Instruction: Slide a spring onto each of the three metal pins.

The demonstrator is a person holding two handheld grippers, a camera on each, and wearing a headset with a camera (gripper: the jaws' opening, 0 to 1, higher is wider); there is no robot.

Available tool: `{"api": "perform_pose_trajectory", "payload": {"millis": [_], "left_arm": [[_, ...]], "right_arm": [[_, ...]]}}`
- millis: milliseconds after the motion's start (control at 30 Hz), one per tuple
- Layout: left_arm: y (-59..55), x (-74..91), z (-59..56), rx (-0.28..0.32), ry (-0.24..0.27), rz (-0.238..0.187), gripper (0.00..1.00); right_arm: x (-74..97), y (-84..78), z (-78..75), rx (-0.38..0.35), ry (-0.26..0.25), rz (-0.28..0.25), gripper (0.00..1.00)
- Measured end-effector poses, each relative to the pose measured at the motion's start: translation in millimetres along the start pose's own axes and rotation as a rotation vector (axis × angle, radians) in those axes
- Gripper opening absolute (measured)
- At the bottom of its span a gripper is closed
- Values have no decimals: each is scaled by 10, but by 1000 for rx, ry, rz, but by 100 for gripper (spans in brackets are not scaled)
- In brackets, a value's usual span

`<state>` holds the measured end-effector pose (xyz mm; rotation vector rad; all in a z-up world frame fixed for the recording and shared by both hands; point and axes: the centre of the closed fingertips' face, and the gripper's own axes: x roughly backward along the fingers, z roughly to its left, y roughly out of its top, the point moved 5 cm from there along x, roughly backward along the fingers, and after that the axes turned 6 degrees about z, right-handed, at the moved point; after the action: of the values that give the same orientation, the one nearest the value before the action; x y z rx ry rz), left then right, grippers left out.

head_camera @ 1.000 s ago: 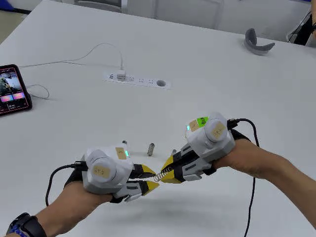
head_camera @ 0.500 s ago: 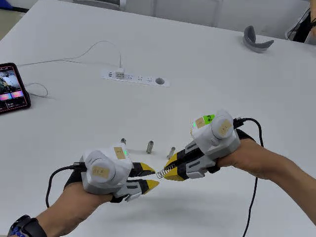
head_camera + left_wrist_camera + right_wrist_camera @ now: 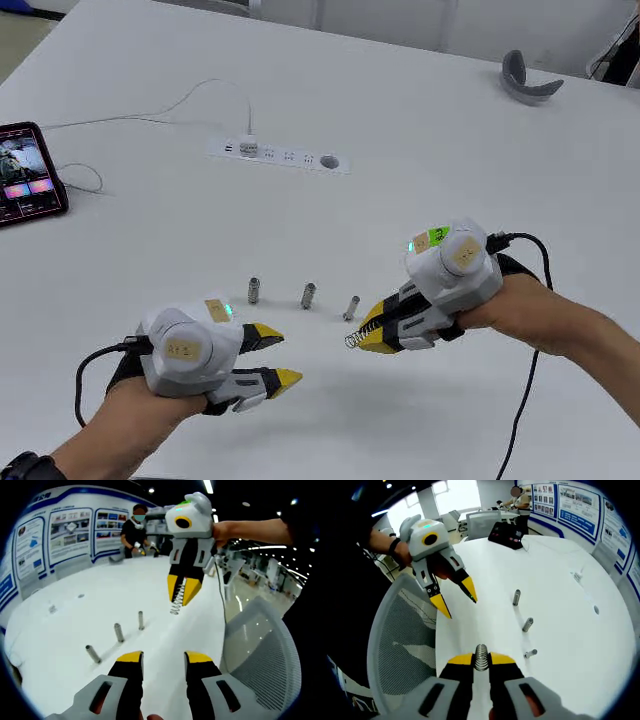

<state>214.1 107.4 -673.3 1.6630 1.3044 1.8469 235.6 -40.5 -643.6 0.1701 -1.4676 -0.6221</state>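
Three short metal pins stand in a row on the white table: left pin (image 3: 253,290), middle pin (image 3: 308,295), right pin (image 3: 351,307). The middle one looks ribbed; I cannot tell whether a spring sits on it. My right gripper (image 3: 370,337) is shut on a small spring (image 3: 354,341), hovering just right of and nearer than the right pin. The spring (image 3: 480,658) pokes out between its jaws. My left gripper (image 3: 281,355) is open with nothing in it, nearer than the left pin. In the left gripper view, the right gripper (image 3: 182,591) hangs the spring (image 3: 175,605) above the pins (image 3: 118,632).
A white power strip (image 3: 280,157) with a plugged cable lies behind the pins. A tablet (image 3: 27,184) sits at the left edge and a grey curved piece (image 3: 528,84) at the far right. A mesh chair (image 3: 407,645) stands by the near table edge.
The grippers met at the spring a second ago. The left gripper has drawn back to the left, open and clear of it; the right gripper has kept the spring and shifted right.
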Motion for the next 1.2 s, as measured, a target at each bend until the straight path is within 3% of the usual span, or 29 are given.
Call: {"api": "perform_pose_trajectory", "payload": {"millis": [633,867,1200], "left_arm": [[-248,226,324,113,131,21,50],[-285,342,447,141,172,24,55],[-346,414,494,192,194,19,63]], "right_arm": [[25,-131,-417,-49,-55,74,13],[-7,-169,-566,-60,-69,98,13],[-100,-210,-749,-61,-78,136,13]]}}
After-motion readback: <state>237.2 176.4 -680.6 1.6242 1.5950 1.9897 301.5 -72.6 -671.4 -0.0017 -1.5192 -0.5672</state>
